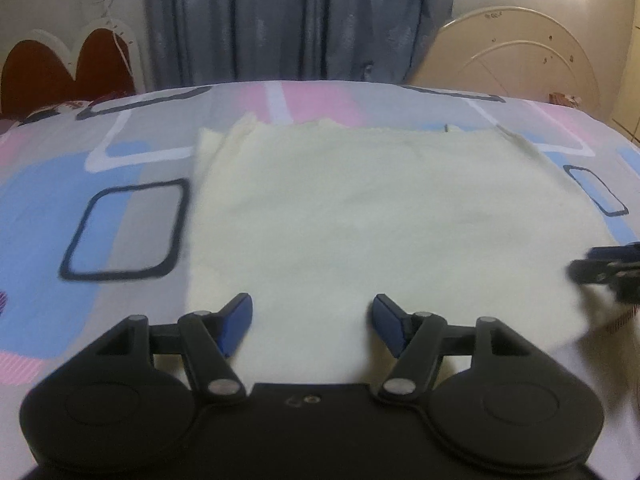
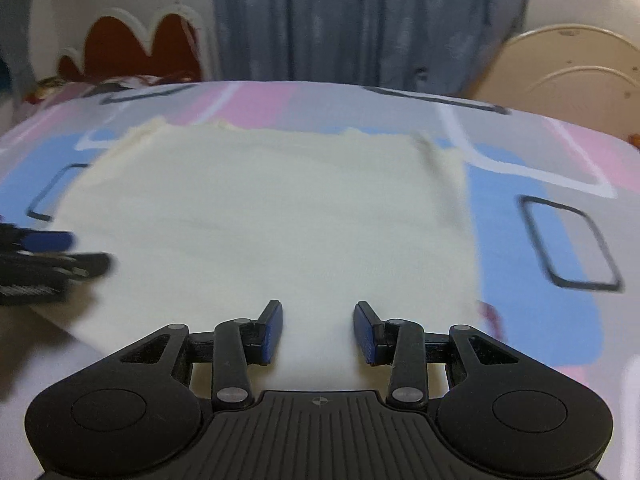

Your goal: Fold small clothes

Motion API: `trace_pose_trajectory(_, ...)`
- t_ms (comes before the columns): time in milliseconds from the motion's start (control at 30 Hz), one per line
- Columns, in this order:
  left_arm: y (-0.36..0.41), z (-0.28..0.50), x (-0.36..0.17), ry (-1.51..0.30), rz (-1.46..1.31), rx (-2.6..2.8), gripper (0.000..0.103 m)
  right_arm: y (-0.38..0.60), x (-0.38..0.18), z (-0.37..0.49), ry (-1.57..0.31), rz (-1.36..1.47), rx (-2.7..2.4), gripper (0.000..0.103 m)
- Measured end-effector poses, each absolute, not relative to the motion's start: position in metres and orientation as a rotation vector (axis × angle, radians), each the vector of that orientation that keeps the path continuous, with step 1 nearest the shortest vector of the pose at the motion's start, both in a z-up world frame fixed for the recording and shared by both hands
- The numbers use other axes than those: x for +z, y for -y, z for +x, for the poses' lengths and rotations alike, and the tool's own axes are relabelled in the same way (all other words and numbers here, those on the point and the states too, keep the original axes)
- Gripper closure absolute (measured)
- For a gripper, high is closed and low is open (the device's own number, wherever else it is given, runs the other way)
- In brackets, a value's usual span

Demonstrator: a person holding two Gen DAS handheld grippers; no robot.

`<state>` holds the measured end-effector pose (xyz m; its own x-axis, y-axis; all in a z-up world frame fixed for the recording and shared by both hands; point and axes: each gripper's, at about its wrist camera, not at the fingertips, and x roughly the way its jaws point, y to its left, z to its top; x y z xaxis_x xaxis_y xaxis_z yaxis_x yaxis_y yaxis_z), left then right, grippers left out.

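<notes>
A cream-coloured cloth [image 1: 360, 208] lies spread flat on the patterned bedsheet [image 1: 132, 216], with its far edge slightly ruffled. My left gripper [image 1: 312, 308] hovers over the cloth's near edge toward its left side, jaws wide apart with nothing pinched between the blue pads. The right gripper [image 1: 604, 268] shows at that view's right edge, over the cloth's right side. In the right wrist view the same cloth [image 2: 272, 208] fills the middle. There my right gripper [image 2: 318, 312] stands open over the near edge, pads apart. The left gripper [image 2: 52, 252] is blurred at the left edge.
The bedsheet [image 2: 540, 184] has pink, blue and grey blocks with dark outlined rectangles. Beyond the bed hang grey-blue curtains [image 1: 280, 20]. A red-and-white headboard shape [image 1: 60, 64] stands at the far left and a cream arched panel [image 1: 520, 52] at the far right.
</notes>
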<state>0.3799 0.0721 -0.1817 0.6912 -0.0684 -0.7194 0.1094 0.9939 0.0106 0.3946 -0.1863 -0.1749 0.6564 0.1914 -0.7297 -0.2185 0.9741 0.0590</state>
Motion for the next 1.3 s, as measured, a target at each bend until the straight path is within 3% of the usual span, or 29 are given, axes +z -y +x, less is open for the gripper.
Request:
trace_pose_trajectory(400,-0.07,0.352,-0.171,-0.786,0.06,-0.087,0.038,0.178,-0.152,0.369,-0.82,0.042,0.198,0.064)
trace_pose_trajectory(800,-0.082,0.351,-0.174,-0.841,0.009,-0.075,0.03,0.178,-0.16,0.363,-0.888,0.03,0.12,0.063)
trace_pose_trajectory(833,-0.084,0.35,-0.173,-0.844,-0.01,-0.072,0.028,0.181,-0.157,0.36,-0.883,0.05,0.124,0.062)
trace_pose_trajectory(867,-0.086,0.349,-0.173,-0.848,-0.031,-0.07,0.026,0.183,-0.153,0.356,-0.875,0.075,0.134,0.054)
trace_pose_trajectory(900,-0.087,0.348,-0.172,-0.854,-0.05,-0.071,0.025,0.185,-0.149,0.353,-0.865,0.089,0.138,0.039)
trace_pose_trajectory(933,-0.088,0.347,-0.171,-0.859,-0.064,-0.073,0.024,0.185,-0.145,0.35,-0.852,0.091,0.138,0.034)
trace_pose_trajectory(1167,-0.103,0.339,-0.168,-0.913,-0.259,-0.039,0.014,0.178,-0.124,0.346,-0.788,0.093,0.204,0.032)
trace_pose_trajectory(1300,-0.116,0.327,-0.176,-0.932,-0.416,-0.002,0.014,0.166,-0.131,0.355,-0.787,0.059,0.273,0.032)
